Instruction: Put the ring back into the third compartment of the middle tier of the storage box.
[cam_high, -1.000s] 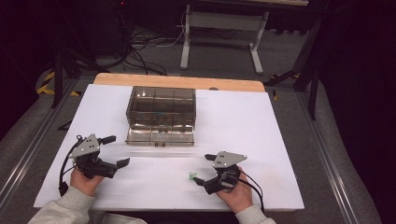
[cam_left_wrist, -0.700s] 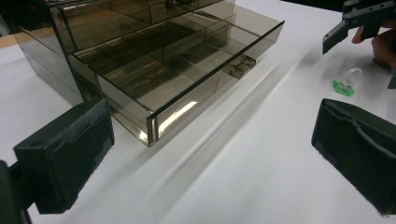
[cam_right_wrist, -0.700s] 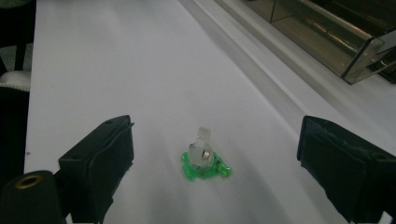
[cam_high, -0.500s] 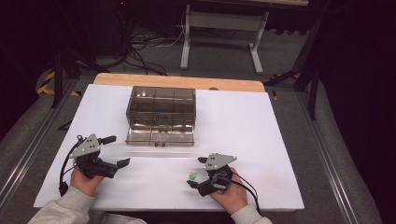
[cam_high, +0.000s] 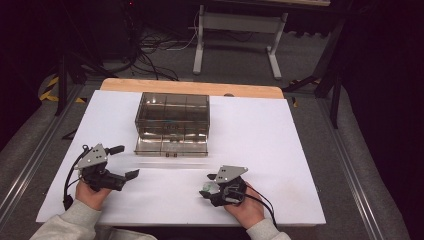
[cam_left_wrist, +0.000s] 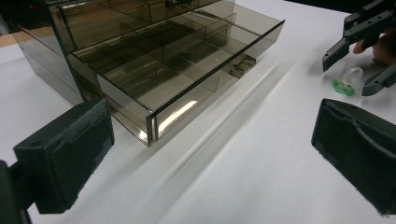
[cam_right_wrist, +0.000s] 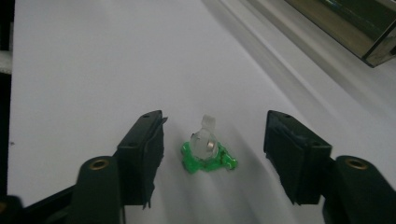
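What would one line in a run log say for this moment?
right tongs: open around green ring | left tongs: open, idle | drawer: pulled out

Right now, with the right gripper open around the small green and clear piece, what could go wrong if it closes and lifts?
1. The green and clear piece is tiny and lies flat on the white table between the right gripper jaws; the pads may pinch it off-centre, so it could squirt out or tip.
2. The open drawer of the smoky organiser sticks out toward the person; a hasty carry could knock its front edge.
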